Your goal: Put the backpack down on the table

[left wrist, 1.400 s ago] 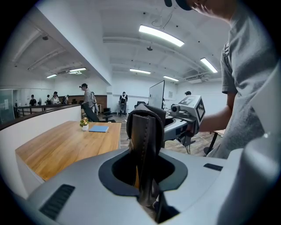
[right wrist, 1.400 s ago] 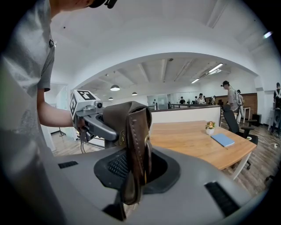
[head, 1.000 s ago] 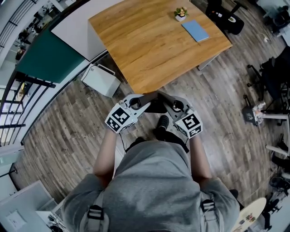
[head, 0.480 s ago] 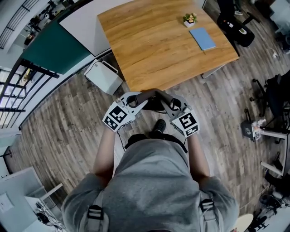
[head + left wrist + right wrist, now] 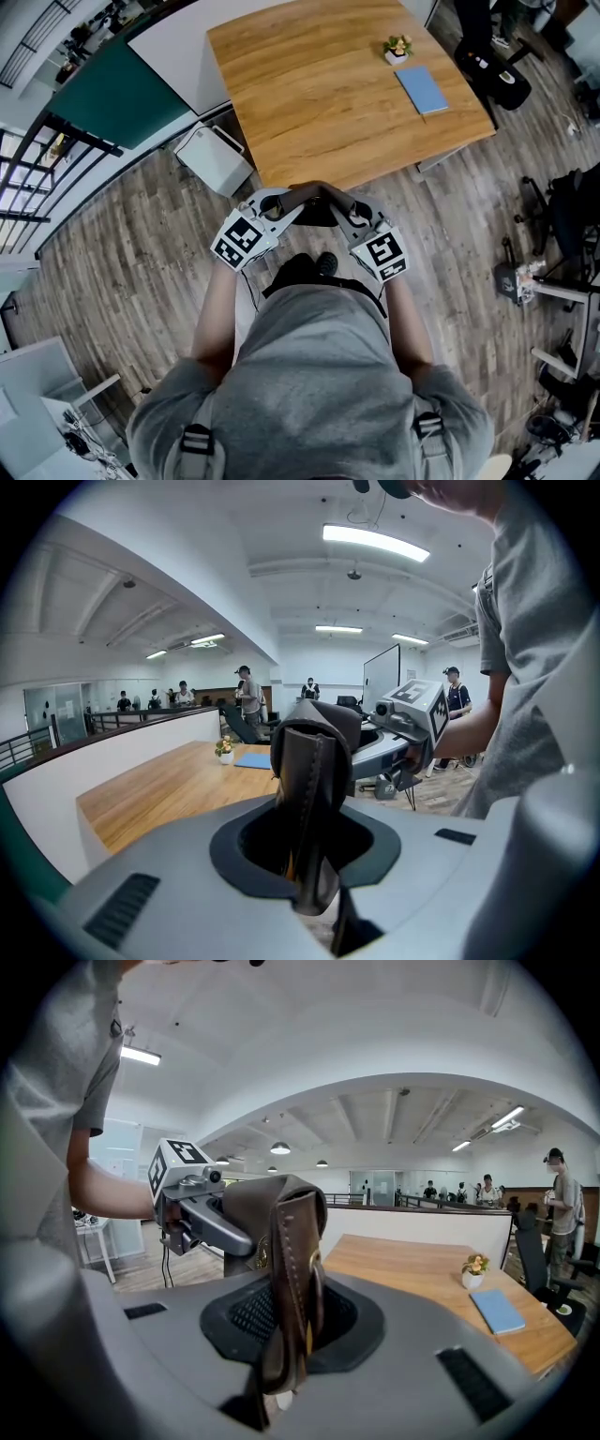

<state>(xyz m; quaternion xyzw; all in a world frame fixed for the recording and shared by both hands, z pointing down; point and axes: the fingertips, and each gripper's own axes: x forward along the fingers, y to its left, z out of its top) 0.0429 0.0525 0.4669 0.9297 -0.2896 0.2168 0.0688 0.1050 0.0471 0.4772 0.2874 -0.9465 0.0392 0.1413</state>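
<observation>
Head view: left gripper [image 5: 298, 195] and right gripper [image 5: 336, 197] each pinch the backpack [image 5: 319, 216] — worktop [image 5: 319, 103] just ahead. Setting down remains.

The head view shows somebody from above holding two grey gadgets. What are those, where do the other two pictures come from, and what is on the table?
No robot here: a person holds a clamp tool in each hand, the left gripper and the right gripper. The head view comes from a camera on the person's head, looking down. The other two pictures come from cameras riding on each gripper, looking along its jaws. Each gripper is clamped on a brown leather strap. The wooden table holds a small potted plant and a blue notebook.
</observation>
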